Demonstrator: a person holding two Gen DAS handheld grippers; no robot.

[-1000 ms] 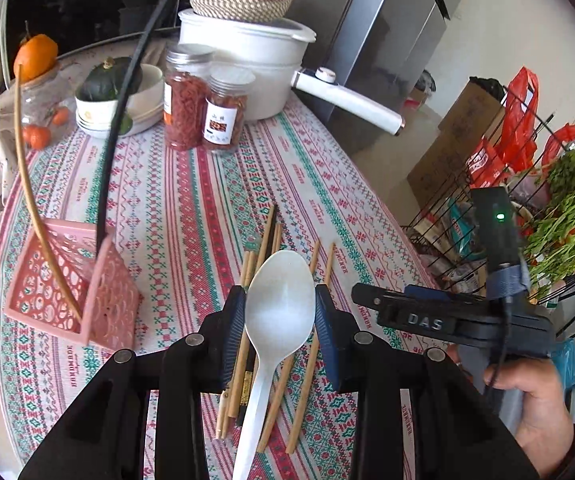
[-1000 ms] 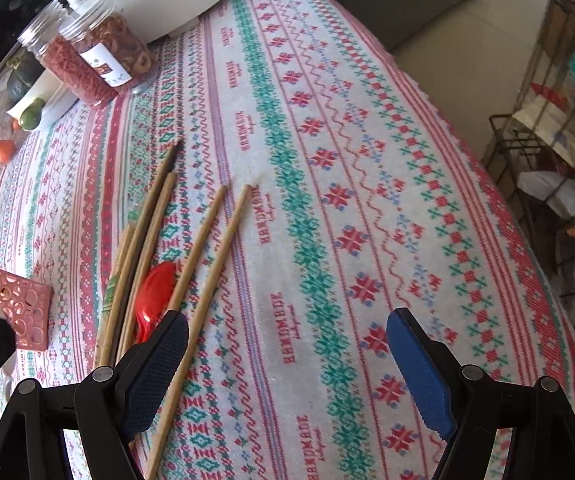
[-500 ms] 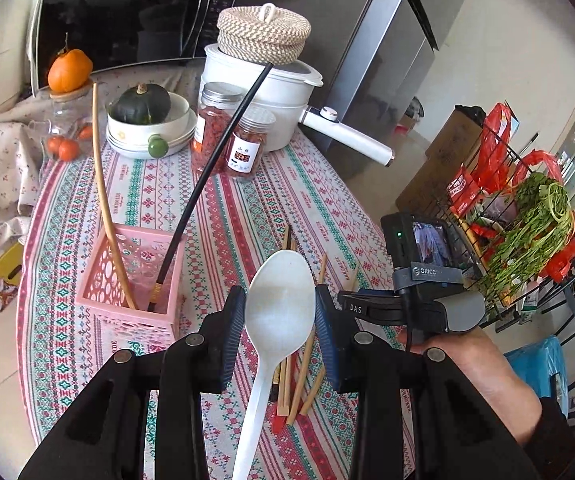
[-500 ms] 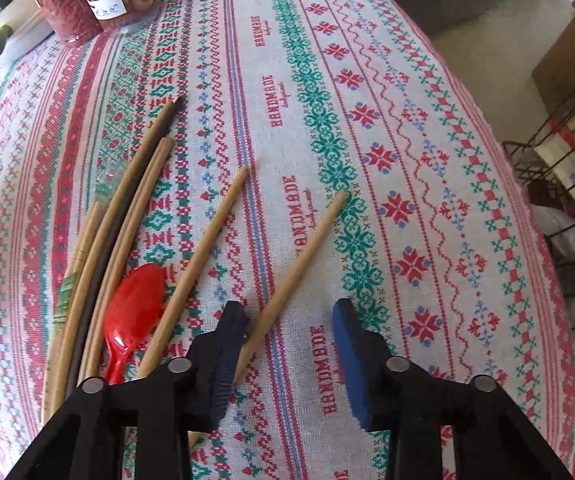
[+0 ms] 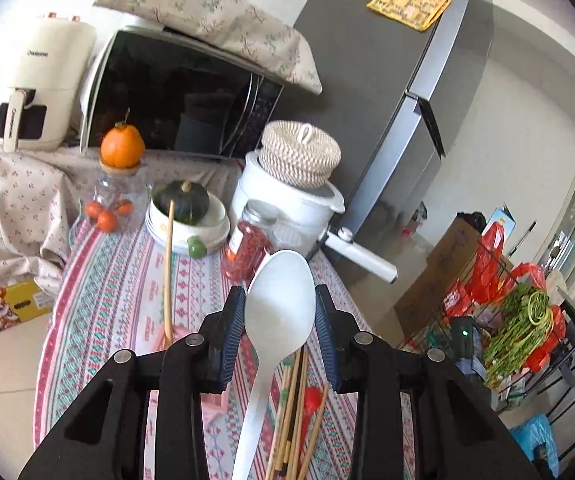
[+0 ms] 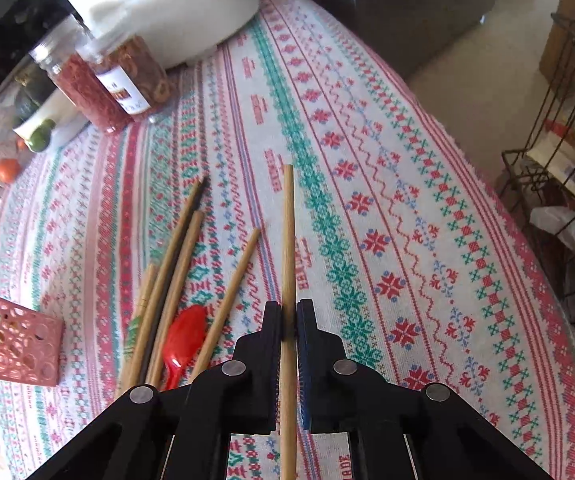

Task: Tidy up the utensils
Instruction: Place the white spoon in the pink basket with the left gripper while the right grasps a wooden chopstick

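Two grippers, one utensil each. Left gripper (image 5: 280, 334): fingers (image 5: 232, 332) partly closed on a white plastic spoon (image 5: 277, 322), pads against the edges of its broad oval bowl, bowl up, handle running down toward the camera. Spoon is matte, pale, slightly translucent at the rim; it is held up above the counter (image 5: 107, 288), which carries a knitted-pattern cloth in red, green and white.

Right gripper (image 6: 288, 320): its fingers (image 6: 273, 334) have just been closing and are now clamped tight on a single light-wood chopstick (image 6: 288, 240). It is a plain round stick with a blunt cut end, and it points straight ahead out of the grip over the cloth.

Remaining utensils lie loose on the counter left of that grip: several wooden chopsticks (image 6: 175, 276) (one of them dark) fanned side by side, and a glossy red spoon (image 6: 181, 340) among them, bowl up.

Pink perforated basket (image 6: 11, 340) sits farther left, near the counter edge. In the left wrist view one long wooden stick (image 5: 168, 272) stands up behind the left finger.
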